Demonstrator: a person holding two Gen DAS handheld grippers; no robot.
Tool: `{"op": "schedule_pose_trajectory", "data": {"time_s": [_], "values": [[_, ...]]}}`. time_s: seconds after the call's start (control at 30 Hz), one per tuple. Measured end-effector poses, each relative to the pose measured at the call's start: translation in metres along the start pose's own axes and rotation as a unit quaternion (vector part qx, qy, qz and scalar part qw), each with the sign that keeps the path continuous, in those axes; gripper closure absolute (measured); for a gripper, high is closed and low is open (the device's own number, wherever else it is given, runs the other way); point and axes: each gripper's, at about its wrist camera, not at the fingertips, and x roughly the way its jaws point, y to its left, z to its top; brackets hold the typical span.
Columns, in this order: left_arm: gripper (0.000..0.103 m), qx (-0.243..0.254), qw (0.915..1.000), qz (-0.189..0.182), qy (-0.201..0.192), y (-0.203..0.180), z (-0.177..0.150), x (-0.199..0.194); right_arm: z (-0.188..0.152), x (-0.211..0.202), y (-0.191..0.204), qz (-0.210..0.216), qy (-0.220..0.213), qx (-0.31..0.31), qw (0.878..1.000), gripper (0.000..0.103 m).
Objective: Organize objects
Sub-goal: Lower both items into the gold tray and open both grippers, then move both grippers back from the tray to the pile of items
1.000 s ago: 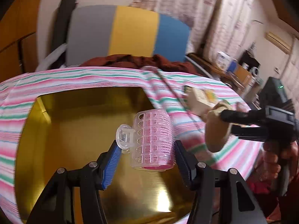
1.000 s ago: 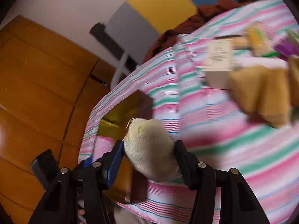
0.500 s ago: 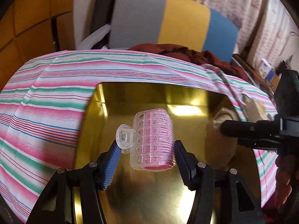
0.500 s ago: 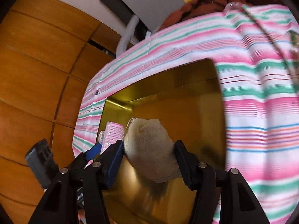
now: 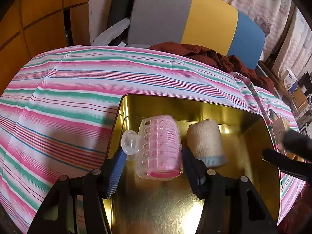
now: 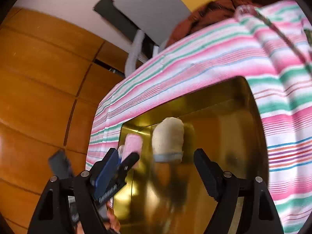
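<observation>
Your left claw (image 5: 152, 165) grips the pink hair roller (image 5: 159, 146) over the gold tin (image 5: 243, 117) on the striped bench (image 5: 68, 97). Your right claw (image 6: 165, 167), its jaws just opened, stands released; the beige sock roll (image 6: 168, 138) sits in the tin, just right of the roller.

No legible text: white lettering on the left gripper's finger (image 6: 109, 194) is blurred; box (image 5: 290, 79) printing too small.
</observation>
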Motion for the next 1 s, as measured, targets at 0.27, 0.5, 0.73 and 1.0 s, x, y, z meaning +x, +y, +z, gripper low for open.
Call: {"op": "schedule_pose_trajectory", "data": {"time_s": [0.27, 0.5, 0.73, 1.0], "values": [[0.034, -0.027, 0.9984, 0.026, -0.041, -0.002, 0.003, -0.029, -0.013, -0.034, 0.013, 0.0, -0.029, -0.046, 0.999, 0.021], [0.034, -0.055, 0.9966, 0.014, -0.06, -0.01, -0.008, -0.046, -0.029, -0.051, 0.009, -0.017, -0.044, -0.059, 0.997, 0.02], [0.034, -0.036, 0.9978, -0.018, -0.052, -0.038, -0.025, -0.051, -0.038, -0.07, 0.0, -0.03, -0.057, -0.068, 0.996, 0.019], [0.033, -0.006, 0.9972, -0.062, -0.041, -0.081, -0.041, -0.059, -0.047, -0.103, -0.016, -0.064, -0.084, -0.083, 0.991, 0.019]]}}
